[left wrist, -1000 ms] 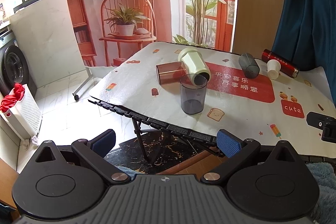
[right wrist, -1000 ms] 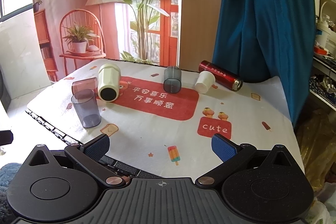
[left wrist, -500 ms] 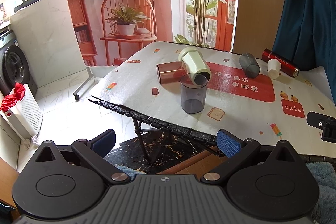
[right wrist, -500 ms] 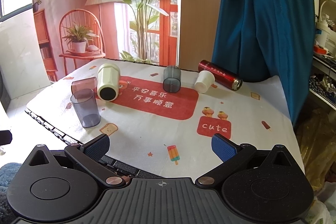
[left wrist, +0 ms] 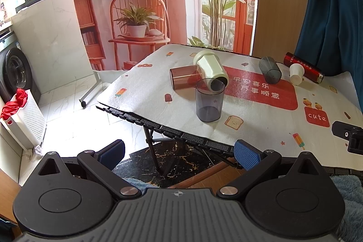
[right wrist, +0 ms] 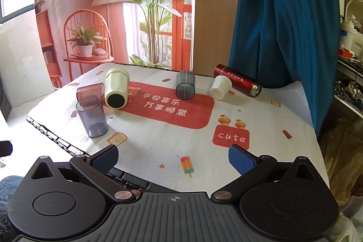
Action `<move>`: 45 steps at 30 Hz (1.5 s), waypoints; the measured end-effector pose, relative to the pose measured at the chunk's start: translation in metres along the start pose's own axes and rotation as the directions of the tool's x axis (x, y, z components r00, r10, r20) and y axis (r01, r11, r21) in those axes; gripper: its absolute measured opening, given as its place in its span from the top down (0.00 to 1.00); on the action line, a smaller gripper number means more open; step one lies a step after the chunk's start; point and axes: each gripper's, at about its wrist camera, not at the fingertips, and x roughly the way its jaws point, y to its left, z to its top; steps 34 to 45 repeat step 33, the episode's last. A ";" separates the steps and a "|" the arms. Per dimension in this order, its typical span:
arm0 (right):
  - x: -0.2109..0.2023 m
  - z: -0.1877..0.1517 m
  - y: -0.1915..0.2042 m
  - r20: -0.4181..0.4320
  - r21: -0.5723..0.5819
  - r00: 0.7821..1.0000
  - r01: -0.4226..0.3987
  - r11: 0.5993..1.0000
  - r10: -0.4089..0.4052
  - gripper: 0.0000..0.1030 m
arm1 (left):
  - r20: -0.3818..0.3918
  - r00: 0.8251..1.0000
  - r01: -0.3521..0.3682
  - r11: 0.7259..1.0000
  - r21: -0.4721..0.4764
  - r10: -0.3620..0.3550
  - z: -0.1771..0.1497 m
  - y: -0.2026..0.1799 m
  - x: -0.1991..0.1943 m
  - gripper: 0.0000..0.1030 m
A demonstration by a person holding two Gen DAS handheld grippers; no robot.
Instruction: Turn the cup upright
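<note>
Both tongs, left point(left wrist: 179, 152) and right point(right wrist: 173, 157), wide and holding nothing, well short of the cups on the table point(right wrist: 158, 142). Best to approach the cream cup point(right wrist: 116, 88), lying on its side just beside the upright grey cup point(right wrist: 91, 116), and to pinch across its body without knocking the neighbours.

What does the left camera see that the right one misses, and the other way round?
Only the left view shows the washing machine, the white basket with red cloth, and the floor under the table. Only the right view shows the cluttered shelf past the blue curtain. Both show the upright grey cup, the cream cup and brown cup on their sides, the white cup and the red bottle. Each sees its own open gripper: left gripper, right gripper.
</note>
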 end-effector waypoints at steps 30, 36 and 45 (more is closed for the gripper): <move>0.000 0.000 0.000 0.000 0.000 1.000 0.000 1.000 0.000 0.00 | -0.003 1.000 -0.008 1.000 -0.013 0.008 -0.001 0.003 -0.001 0.00; 0.000 0.000 0.000 0.000 0.000 1.000 0.000 1.000 0.000 0.00 | -0.004 1.000 -0.008 1.000 -0.014 0.008 -0.001 0.003 -0.001 0.00; 0.000 0.000 0.000 0.000 0.000 1.000 0.000 1.000 0.000 0.00 | -0.004 1.000 -0.008 1.000 -0.014 0.008 -0.001 0.003 -0.001 0.00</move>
